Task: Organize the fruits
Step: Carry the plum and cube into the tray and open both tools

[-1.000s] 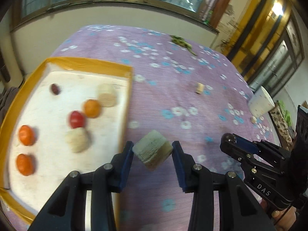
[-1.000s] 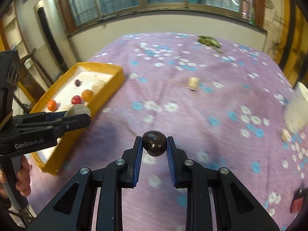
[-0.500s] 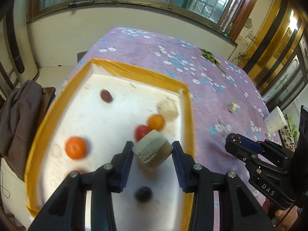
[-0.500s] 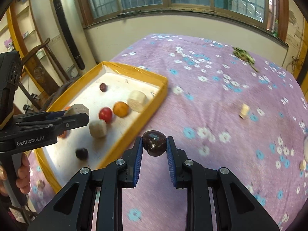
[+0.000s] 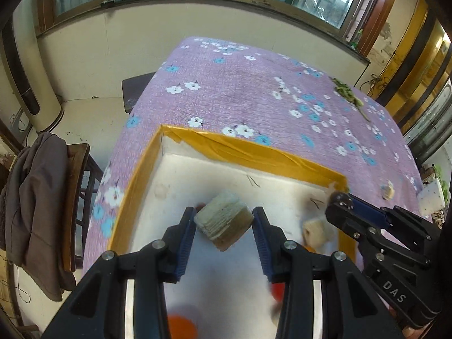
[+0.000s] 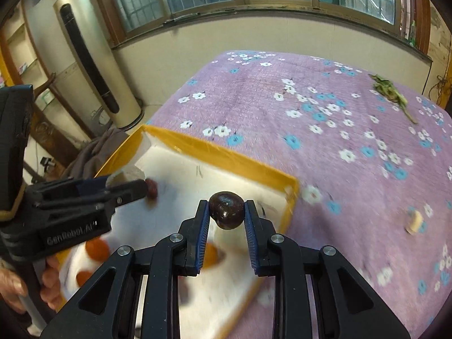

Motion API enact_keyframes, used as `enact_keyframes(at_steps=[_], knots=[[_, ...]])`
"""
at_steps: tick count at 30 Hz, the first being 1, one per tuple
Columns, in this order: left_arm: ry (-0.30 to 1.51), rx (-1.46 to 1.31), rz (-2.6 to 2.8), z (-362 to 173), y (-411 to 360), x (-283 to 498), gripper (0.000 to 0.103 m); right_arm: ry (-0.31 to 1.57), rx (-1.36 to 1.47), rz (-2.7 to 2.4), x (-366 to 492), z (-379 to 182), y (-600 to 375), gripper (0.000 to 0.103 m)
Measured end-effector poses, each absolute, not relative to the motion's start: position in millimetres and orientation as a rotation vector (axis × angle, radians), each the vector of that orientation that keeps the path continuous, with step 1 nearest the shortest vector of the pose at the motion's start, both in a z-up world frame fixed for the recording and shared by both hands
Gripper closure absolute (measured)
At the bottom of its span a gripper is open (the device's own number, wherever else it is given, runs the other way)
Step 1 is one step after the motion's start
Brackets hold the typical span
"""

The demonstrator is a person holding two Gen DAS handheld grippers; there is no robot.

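Observation:
My left gripper is shut on a pale beige chunk of fruit and holds it above the white inside of the yellow-rimmed tray. My right gripper is shut on a dark brown round fruit, held over the tray near its right rim. The left gripper also shows in the right wrist view; the right gripper shows in the left wrist view. Blurred orange fruits, a red fruit and a pale chunk lie in the tray.
The tray sits at the near left corner of a table with a purple flowered cloth. A pale fruit piece and a green sprig lie on the cloth. A chair with a jacket stands left of the table.
Both grippers have moved left and forward over the tray, each keeping its fruit. The tray now fills the lower part of both views.

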State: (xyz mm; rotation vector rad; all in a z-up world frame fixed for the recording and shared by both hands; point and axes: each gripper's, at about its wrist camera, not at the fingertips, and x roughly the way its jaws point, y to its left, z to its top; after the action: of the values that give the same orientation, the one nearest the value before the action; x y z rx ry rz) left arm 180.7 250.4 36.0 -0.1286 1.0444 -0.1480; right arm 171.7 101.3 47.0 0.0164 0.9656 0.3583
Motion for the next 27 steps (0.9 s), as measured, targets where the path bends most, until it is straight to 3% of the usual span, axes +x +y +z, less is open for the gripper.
enact_keyframes(at_steps=[27], knots=[[1.112,-0.091,-0.161,10,254,221,0.059,1.076,-0.088,0.317,209,9,124,0.078]])
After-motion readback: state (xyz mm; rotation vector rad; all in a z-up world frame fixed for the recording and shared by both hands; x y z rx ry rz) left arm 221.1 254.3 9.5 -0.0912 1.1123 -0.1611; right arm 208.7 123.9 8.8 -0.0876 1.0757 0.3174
